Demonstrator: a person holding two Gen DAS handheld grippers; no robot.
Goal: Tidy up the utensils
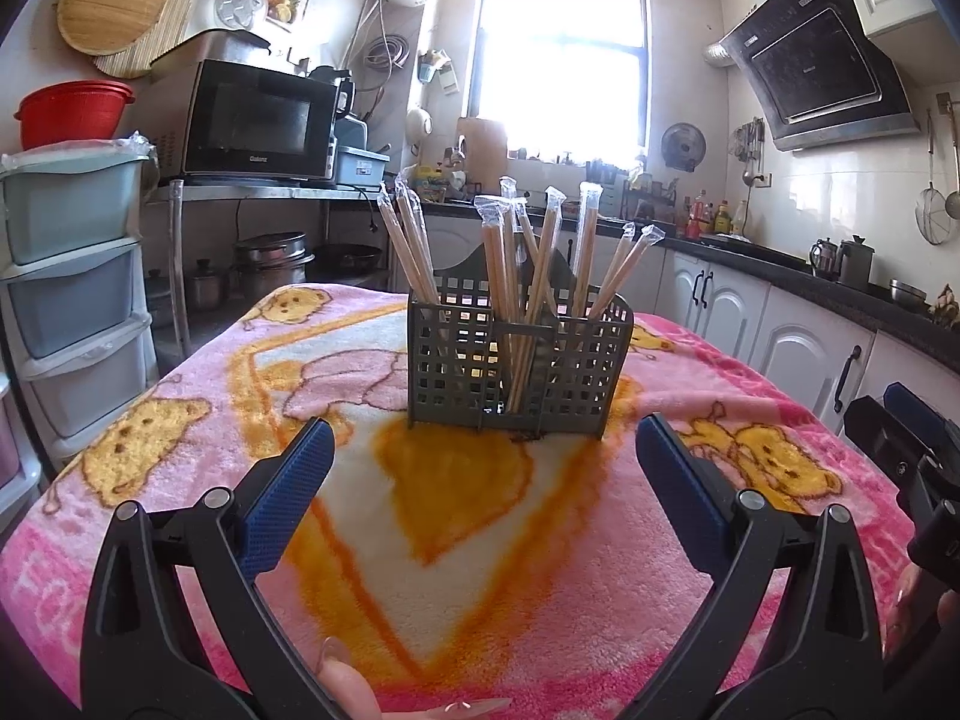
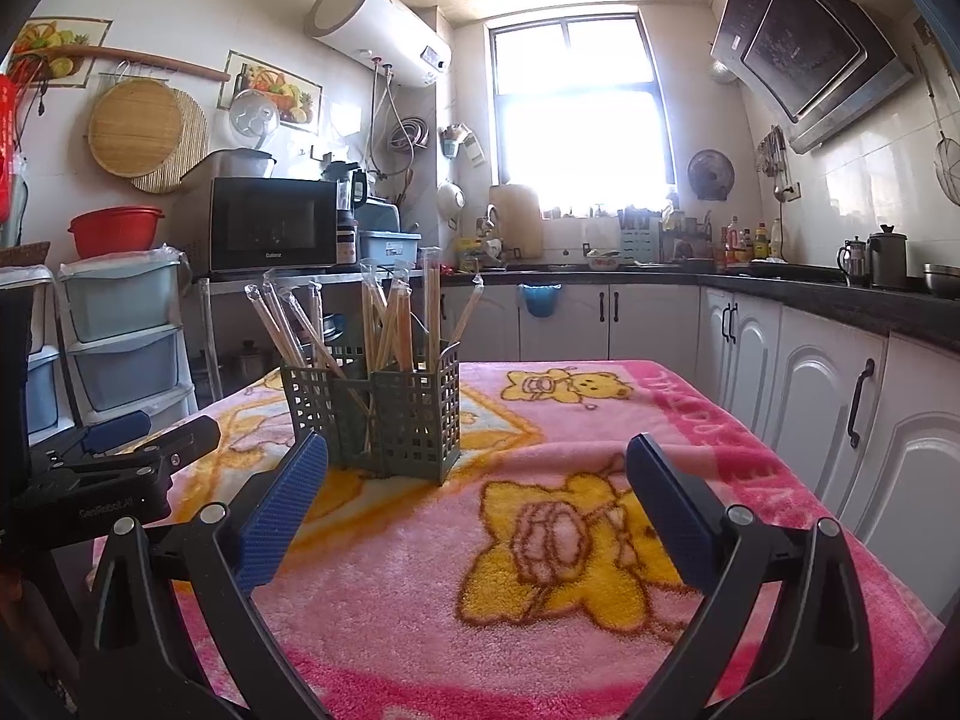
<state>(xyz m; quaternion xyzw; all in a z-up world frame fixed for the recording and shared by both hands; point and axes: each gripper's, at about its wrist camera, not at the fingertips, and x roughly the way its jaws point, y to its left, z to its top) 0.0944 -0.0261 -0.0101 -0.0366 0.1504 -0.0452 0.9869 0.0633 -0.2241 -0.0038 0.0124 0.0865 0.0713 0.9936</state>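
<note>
A dark green lattice utensil caddy [image 1: 519, 360] stands upright on the pink bear-pattern blanket [image 1: 456, 540]. Several plastic-wrapped chopstick pairs [image 1: 543, 252] stand in its compartments, leaning outward. My left gripper [image 1: 483, 450] is open and empty, just in front of the caddy. In the right wrist view the caddy [image 2: 384, 414] with the chopsticks [image 2: 390, 312] sits ahead and left. My right gripper [image 2: 477, 468] is open and empty, to the caddy's right. The left gripper's body [image 2: 114, 462] shows at the left edge there, and the right gripper's body [image 1: 912, 456] at the left wrist view's right edge.
A stack of plastic drawers [image 1: 72, 276] stands left of the table, with a microwave [image 1: 258, 120] on a shelf behind. White cabinets under a dark counter [image 2: 810, 300] run along the right and back. The blanket [image 2: 540, 540] covers the whole tabletop.
</note>
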